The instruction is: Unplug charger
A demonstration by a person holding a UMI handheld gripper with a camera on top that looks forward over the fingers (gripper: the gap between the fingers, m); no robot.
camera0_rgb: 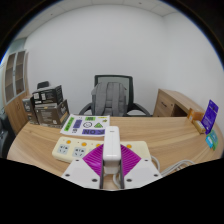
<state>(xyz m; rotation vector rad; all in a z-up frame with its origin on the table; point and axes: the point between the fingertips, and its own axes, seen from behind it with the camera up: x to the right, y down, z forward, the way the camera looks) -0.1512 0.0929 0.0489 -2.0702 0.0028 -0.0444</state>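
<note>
My gripper [112, 160] is shut on a white charger [113, 142], which stands upright between the purple pads [93, 160]. A thin cable runs down from it between the fingers. The charger is over the near white power strip [70, 149] on the wooden table [170, 135]; I cannot tell whether its pins are still in the socket. A second white power strip [85, 125] lies just beyond, with coloured markings on its sockets.
An office chair with a grey backpack [108, 97] stands behind the table. A black box [47, 103] stands at the back left, next to a shelf. A wooden desk [180, 102] and a purple item [210, 115] are at the right.
</note>
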